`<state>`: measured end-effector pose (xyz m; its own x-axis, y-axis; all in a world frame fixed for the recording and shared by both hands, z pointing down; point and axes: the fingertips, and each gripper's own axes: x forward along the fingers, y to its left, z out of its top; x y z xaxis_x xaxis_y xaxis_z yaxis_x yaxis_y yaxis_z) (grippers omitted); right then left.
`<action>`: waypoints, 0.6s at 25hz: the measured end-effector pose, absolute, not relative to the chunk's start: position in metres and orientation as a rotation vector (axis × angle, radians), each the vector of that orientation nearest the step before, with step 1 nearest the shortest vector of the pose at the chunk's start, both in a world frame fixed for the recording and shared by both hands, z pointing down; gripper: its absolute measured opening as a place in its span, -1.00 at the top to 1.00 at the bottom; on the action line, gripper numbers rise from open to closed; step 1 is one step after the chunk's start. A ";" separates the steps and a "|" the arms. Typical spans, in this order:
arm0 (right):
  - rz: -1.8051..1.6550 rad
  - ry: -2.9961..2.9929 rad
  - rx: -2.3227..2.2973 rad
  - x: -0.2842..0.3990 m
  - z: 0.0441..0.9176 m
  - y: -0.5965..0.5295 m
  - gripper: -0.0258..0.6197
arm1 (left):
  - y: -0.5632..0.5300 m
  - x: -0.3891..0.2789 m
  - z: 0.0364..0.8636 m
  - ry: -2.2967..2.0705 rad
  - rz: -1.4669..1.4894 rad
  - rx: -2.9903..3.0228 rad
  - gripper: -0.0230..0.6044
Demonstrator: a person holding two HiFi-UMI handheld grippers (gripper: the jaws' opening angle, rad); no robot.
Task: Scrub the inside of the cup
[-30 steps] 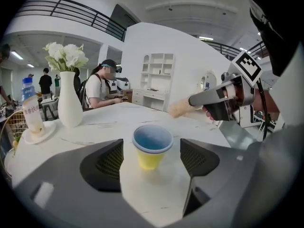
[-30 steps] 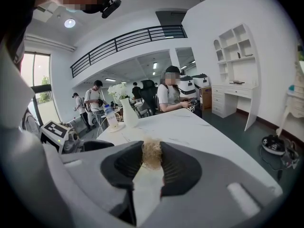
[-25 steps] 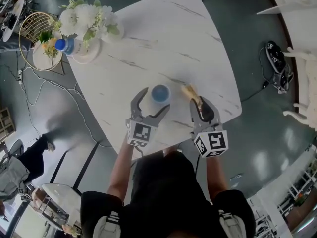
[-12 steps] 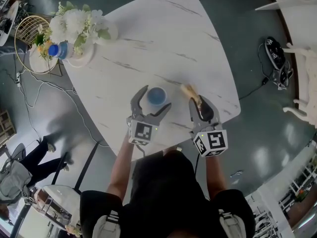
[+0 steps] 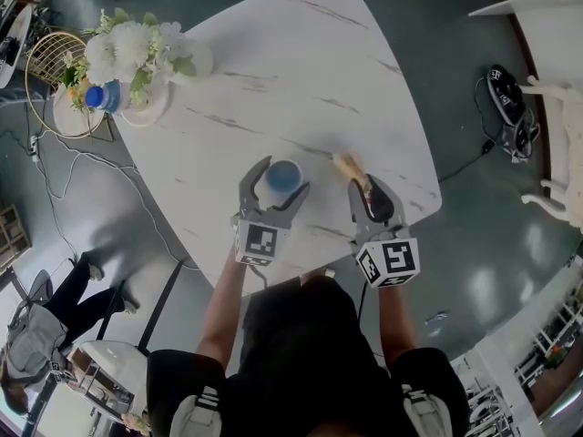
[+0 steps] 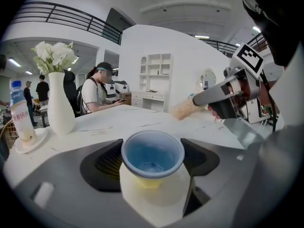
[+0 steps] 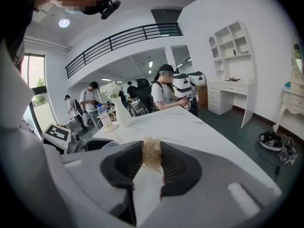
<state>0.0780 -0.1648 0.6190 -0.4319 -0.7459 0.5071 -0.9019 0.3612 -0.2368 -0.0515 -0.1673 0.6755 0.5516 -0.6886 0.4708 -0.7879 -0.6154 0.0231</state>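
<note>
A blue cup (image 5: pixel 283 178) stands upright on the white marble table (image 5: pixel 310 71), near its front edge. My left gripper (image 5: pixel 285 177) has its jaws round the cup and they are closing. In the left gripper view both pads meet the rim of the cup (image 6: pixel 152 153), whose blue inside looks empty. My right gripper (image 5: pixel 366 189) is shut on a brush (image 5: pixel 347 166) with a straw-coloured bristle head, held just right of the cup. The bristle tuft (image 7: pixel 152 153) sticks out between the right jaws. In the left gripper view the brush (image 6: pixel 183 109) points towards the cup.
A white vase of white flowers (image 5: pixel 137 53) and a blue-capped bottle (image 5: pixel 98 96) stand at the table's far left corner. The table's front edge runs just under both grippers. Cables and a black object (image 5: pixel 506 107) lie on the floor. People sit and stand nearby.
The left jaws have drawn in round the cup, from a wide stance to touching it. The right gripper and brush have stayed in place.
</note>
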 end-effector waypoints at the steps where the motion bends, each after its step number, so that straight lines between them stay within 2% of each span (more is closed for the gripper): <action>1: 0.703 -2.315 1.455 0.078 0.619 -0.164 0.59 | -0.168 -0.051 0.675 -1.239 0.622 2.557 -0.32; 15: 0.662 -2.344 1.482 0.085 0.598 -0.154 0.59 | -0.159 -0.049 0.649 -1.278 0.592 2.582 -0.31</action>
